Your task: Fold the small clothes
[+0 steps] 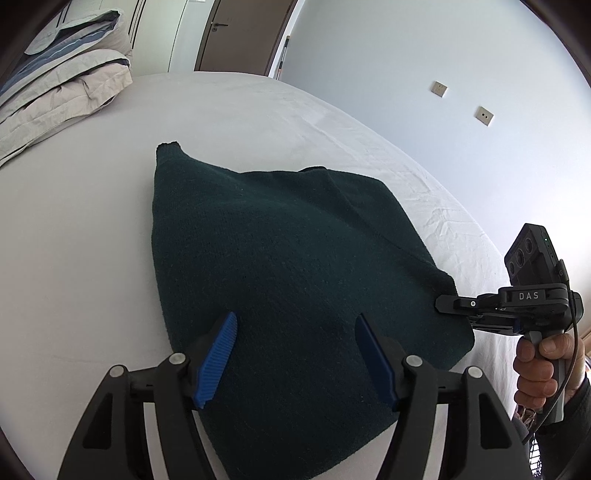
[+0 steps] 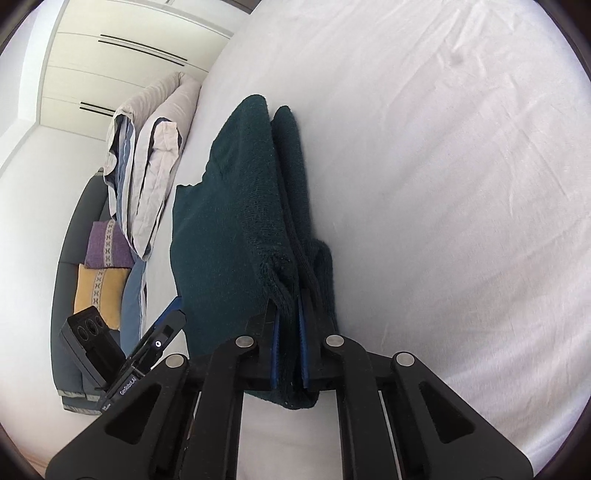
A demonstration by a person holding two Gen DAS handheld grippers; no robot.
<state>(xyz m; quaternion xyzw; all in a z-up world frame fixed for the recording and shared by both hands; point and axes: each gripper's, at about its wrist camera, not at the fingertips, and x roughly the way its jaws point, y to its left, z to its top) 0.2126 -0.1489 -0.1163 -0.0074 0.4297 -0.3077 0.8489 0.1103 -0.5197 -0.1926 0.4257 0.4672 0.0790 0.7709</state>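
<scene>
Dark green knitted garment (image 2: 236, 206), folded into layers, lies on a white bed sheet (image 2: 461, 184), one edge bunched and clamped between the blue pads (image 2: 275, 350) of the right gripper (image 2: 290, 314), whose fingers are pinched tight on the cloth. Several thicknesses of the knit stand up between those pads, and the fold runs away from them across the mattress.

From the other side, the left gripper (image 1: 295, 332) hangs just above the near part of the garment (image 1: 280, 258), its blue-padded fingers (image 1: 218, 354) spread wide apart with nothing grasped; the knit shows between them, but whether the tips touch it cannot be told. In that view the right gripper (image 1: 445, 303) bites the garment's right-hand corner, and a person's hand (image 1: 543, 365) grips its handle, a dark sleeve at the wrist.

Beyond the garment, a folded duvet (image 1: 62, 85) in beige and blue sits at the far side of the bed. A brown door (image 1: 240, 33) and a pale wall with two sockets (image 1: 439, 88) stand behind. The right wrist view also takes in a grey sofa (image 2: 70, 240) carrying a purple cushion (image 2: 107, 245) and a yellow cushion (image 2: 98, 295), and white wardrobe doors (image 2: 122, 55).
</scene>
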